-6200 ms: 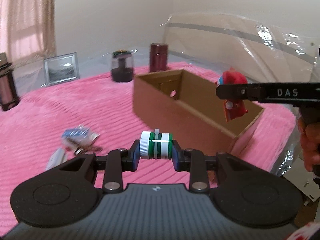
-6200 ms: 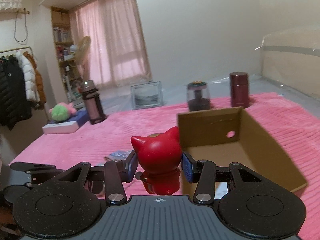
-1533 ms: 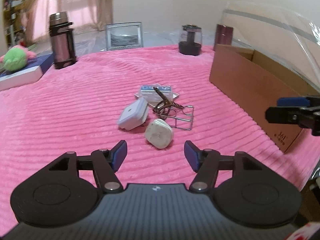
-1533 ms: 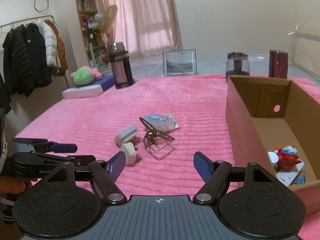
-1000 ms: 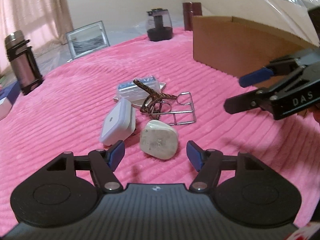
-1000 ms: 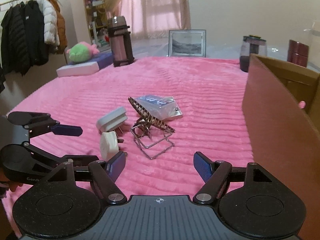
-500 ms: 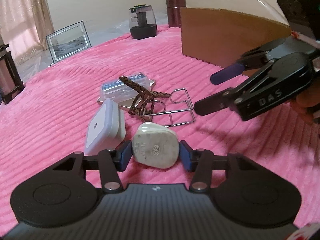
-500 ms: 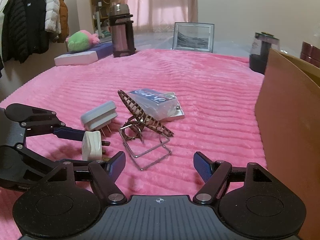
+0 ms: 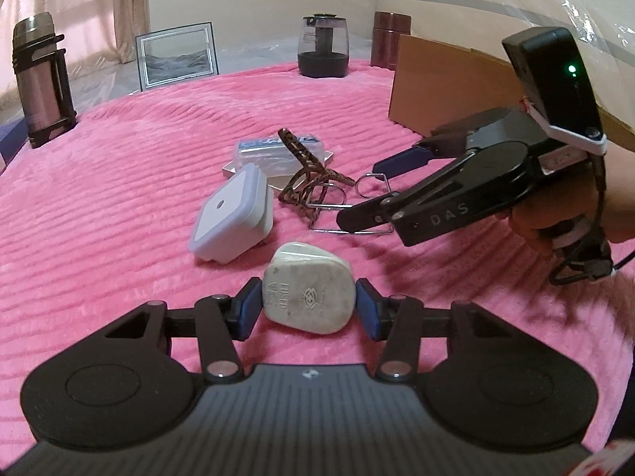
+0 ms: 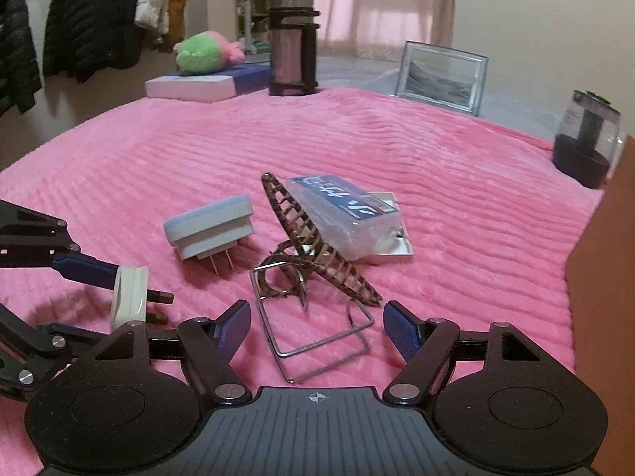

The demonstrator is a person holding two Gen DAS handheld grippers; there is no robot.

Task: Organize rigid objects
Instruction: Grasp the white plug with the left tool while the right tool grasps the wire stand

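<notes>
On the pink blanket (image 9: 119, 206), the left gripper (image 9: 308, 305) pinches the cream plug (image 9: 307, 287) between both pads. The right gripper (image 10: 317, 327) is spread wide over the wire stand (image 10: 313, 333). The cardboard box (image 9: 448, 75) stands beyond, contents hidden

Left gripper (image 9: 308, 304) clamped on white plug (image 9: 307, 292); right gripper (image 10: 317, 327) spread wide, low over wire stand (image 10: 313, 331).

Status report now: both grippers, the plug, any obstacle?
Left hand-held gripper shut on plug. Right hand-held gripper open over wire stand. Nothing blocking.
</notes>
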